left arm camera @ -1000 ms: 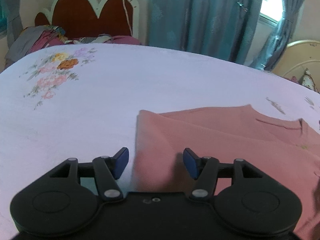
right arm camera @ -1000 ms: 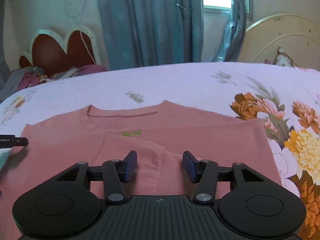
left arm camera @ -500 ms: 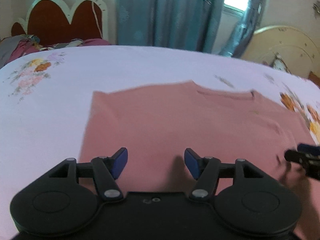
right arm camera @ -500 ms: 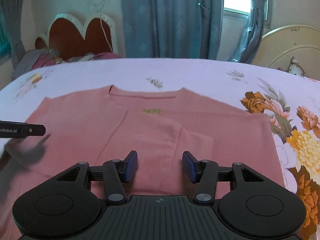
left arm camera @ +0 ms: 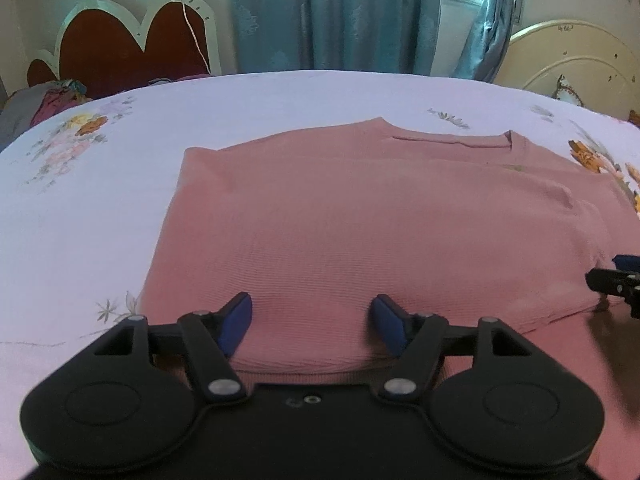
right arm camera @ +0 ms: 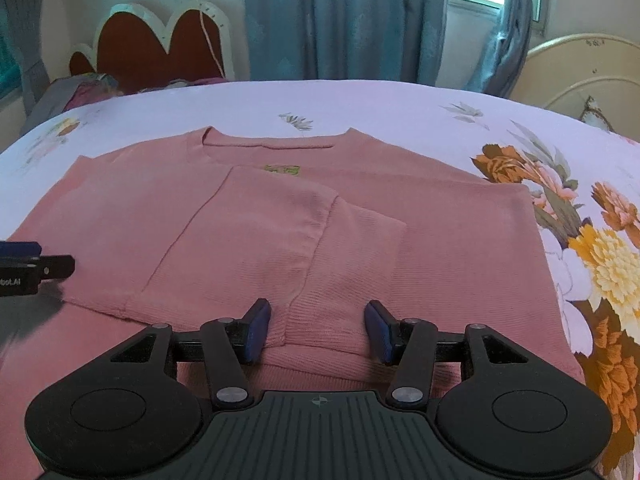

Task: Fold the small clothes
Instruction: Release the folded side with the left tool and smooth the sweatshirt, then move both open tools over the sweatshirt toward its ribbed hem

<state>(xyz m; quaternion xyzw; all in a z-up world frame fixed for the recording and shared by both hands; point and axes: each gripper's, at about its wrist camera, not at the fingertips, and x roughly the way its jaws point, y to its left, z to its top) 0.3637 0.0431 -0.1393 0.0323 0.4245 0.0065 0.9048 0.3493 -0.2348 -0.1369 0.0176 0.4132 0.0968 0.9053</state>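
Note:
A pink knit sweater (left arm camera: 360,232) lies flat on the bed, neckline away from me, with both sides and sleeves folded in over the middle. It also shows in the right wrist view (right arm camera: 260,224), with a green label at the neck. My left gripper (left arm camera: 312,328) is open and empty, low over the sweater's near left hem. My right gripper (right arm camera: 318,330) is open and empty over the near hem by the folded sleeve cuff. Each gripper's tip shows at the edge of the other's view.
The bed has a lilac sheet (left arm camera: 120,200) with flower prints, large orange ones at the right (right arm camera: 600,264). A red scalloped headboard (right arm camera: 160,48) and a clothes pile (left arm camera: 44,104) stand at the back left. Blue curtains (left arm camera: 332,16) hang behind, a cream headboard (right arm camera: 592,72) at the right.
Both grippers have pulled back toward the sweater's near hem and stayed open. The left gripper swung from the sweater's left edge to over its lower left part.

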